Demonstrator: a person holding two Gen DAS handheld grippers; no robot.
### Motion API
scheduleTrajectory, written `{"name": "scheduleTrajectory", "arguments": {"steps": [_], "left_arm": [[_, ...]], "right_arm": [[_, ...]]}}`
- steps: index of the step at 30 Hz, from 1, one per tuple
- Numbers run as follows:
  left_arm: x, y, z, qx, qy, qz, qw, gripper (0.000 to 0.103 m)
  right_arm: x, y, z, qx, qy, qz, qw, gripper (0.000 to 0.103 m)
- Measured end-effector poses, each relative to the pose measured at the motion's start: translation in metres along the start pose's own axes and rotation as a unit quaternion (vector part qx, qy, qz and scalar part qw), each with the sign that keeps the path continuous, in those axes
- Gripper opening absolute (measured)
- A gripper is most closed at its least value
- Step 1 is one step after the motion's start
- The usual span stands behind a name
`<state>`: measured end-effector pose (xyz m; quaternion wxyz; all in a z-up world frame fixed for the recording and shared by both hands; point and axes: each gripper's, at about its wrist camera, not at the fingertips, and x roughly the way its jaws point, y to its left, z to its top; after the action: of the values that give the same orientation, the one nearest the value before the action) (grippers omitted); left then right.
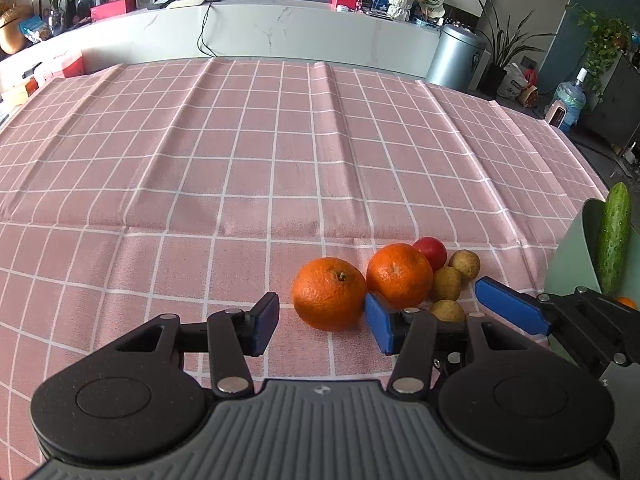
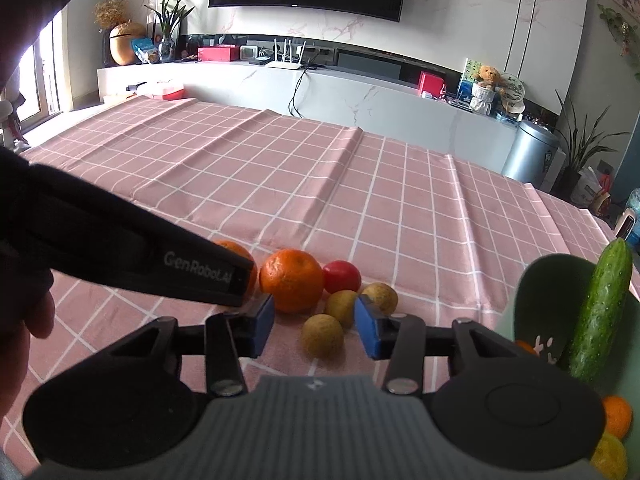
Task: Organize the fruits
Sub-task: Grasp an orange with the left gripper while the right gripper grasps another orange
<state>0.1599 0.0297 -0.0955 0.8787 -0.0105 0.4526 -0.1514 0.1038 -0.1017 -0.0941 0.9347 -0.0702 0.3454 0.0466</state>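
Left gripper (image 1: pixel 323 322), jaws apart with nothing pressed, flanks the nearer orange (image 1: pixel 329 293) on the pink checked worktop (image 1: pixel 240 160). Right gripper (image 2: pixel 314 326), jaws apart, brackets a small tan fruit (image 2: pixel 322 335) without touching it. Beside that orange lie a second orange (image 1: pixel 399 274), a red tomato (image 1: pixel 431 251) and, farther right, a green bowl (image 2: pixel 536 300) holding a cucumber (image 2: pixel 602 308).
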Motion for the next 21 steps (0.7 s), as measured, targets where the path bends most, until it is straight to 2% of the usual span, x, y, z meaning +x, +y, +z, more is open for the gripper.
{"name": "scheduleTrajectory", "arguments": {"steps": [6, 8, 13, 21], "left_arm": [[0.008, -0.001, 0.002, 0.0, 0.004, -0.009, 0.9999, 0.057], [0.009, 0.001, 0.003, -0.005, 0.006, -0.02, 0.9998, 0.05], [0.0, 0.005, 0.005, -0.013, -0.008, 0.003, 0.9999, 0.049], [-0.003, 0.013, 0.007, -0.032, -0.011, 0.008, 0.9994, 0.049]], "right_arm": [[0.01, 0.004, 0.004, -0.032, 0.0, 0.003, 0.999, 0.04], [0.012, 0.007, 0.005, -0.044, -0.003, 0.005, 0.999, 0.04], [0.015, 0.012, 0.009, -0.067, -0.012, 0.008, 0.998, 0.04], [0.03, 0.018, 0.012, -0.08, 0.0, 0.009, 0.997, 0.04]]}}
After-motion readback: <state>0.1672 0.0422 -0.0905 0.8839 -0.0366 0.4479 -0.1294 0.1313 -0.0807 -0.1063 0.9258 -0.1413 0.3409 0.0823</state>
